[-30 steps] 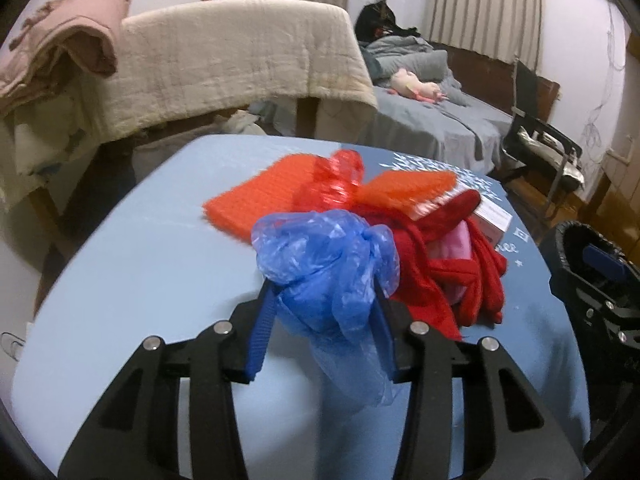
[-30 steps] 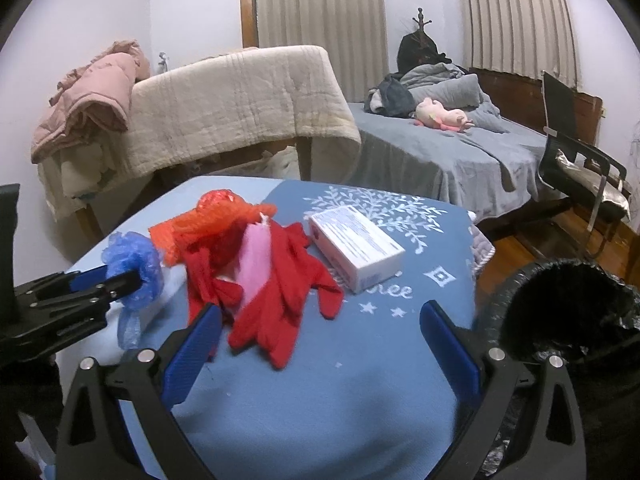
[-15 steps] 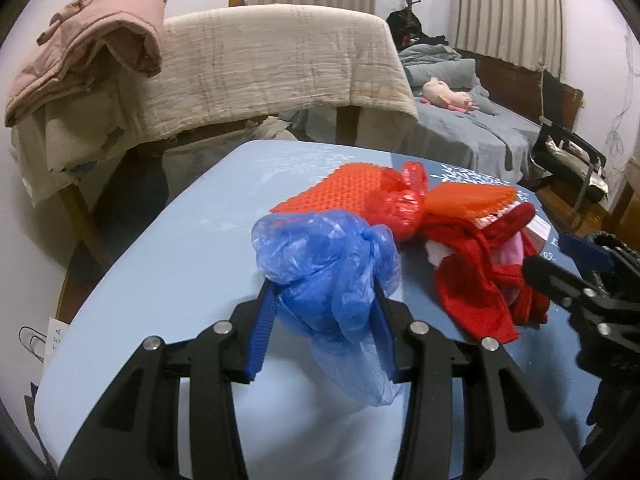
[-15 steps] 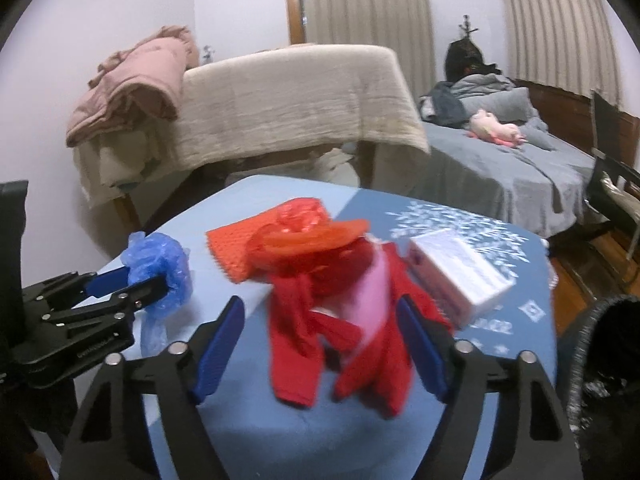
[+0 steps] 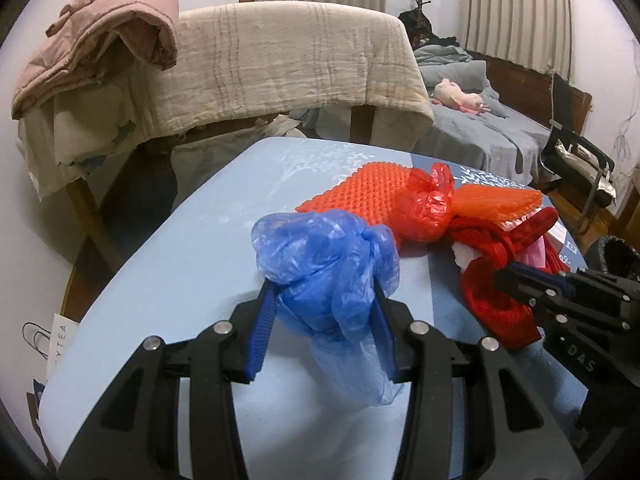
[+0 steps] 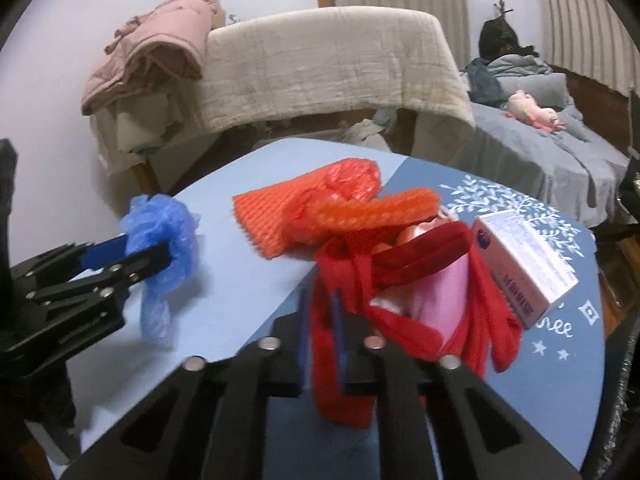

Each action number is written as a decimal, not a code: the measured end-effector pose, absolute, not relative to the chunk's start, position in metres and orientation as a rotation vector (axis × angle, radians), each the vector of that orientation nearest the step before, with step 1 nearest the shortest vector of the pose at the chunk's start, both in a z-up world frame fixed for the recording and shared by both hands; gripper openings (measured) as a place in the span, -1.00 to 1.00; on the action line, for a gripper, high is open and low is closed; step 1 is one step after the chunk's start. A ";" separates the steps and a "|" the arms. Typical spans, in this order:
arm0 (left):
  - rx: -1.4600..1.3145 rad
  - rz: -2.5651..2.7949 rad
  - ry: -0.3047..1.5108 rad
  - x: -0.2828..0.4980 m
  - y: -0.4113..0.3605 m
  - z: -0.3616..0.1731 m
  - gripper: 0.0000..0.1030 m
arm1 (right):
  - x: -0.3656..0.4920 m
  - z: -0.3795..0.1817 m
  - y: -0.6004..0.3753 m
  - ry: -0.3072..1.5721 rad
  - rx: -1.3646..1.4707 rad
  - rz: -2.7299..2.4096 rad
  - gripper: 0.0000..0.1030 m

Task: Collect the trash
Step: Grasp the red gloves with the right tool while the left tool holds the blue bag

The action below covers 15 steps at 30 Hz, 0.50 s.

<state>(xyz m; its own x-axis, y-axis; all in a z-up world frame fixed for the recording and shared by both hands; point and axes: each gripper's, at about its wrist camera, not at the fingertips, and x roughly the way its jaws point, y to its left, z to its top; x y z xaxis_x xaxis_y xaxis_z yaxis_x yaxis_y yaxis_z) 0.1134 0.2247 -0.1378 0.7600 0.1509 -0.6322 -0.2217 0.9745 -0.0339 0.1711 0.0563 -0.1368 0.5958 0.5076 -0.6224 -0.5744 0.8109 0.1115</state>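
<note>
My left gripper (image 5: 324, 292) is shut on a crumpled blue plastic bag (image 5: 320, 256), held just above the light blue table (image 5: 160, 280). The same bag (image 6: 160, 224) shows at the left of the right wrist view. My right gripper (image 6: 320, 308) is shut on a strip of the red cloth (image 6: 420, 248) at the near edge of the pile. The pile also holds an orange mesh pad (image 5: 368, 188), a red plastic bag (image 5: 424, 208), something pink (image 6: 440, 292) and a white box (image 6: 524, 256).
A black-lined trash bin (image 5: 616, 252) stands off the table's right edge. Behind the table are a chair draped with a beige blanket (image 5: 300, 60), a pink jacket (image 5: 100, 40) and a grey bed (image 5: 500, 132).
My right gripper swung left onto the pile and went from wide open to shut on the red cloth. The left gripper drifted a little with the blue bag still in it.
</note>
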 end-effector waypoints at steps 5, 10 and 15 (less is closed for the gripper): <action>-0.107 0.196 0.672 0.112 0.224 -0.136 -0.17 | 0.159 -0.127 0.050 0.672 -0.088 0.683 -0.95; -0.105 0.190 0.669 0.110 0.219 -0.135 -0.17 | 0.159 -0.123 0.049 0.648 -0.095 0.670 -0.92; -0.101 0.197 0.669 0.111 0.219 -0.135 -0.17 | 0.171 -0.128 0.051 0.664 -0.082 0.625 -0.29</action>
<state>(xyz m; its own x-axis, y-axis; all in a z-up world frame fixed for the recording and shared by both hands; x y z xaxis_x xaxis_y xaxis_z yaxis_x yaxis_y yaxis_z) 0.1105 0.2194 -0.1349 0.7665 0.1485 -0.6248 -0.2132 0.9766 -0.0295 0.1711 0.0507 -0.1281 0.6125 0.5157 -0.5990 -0.5667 0.8149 0.1221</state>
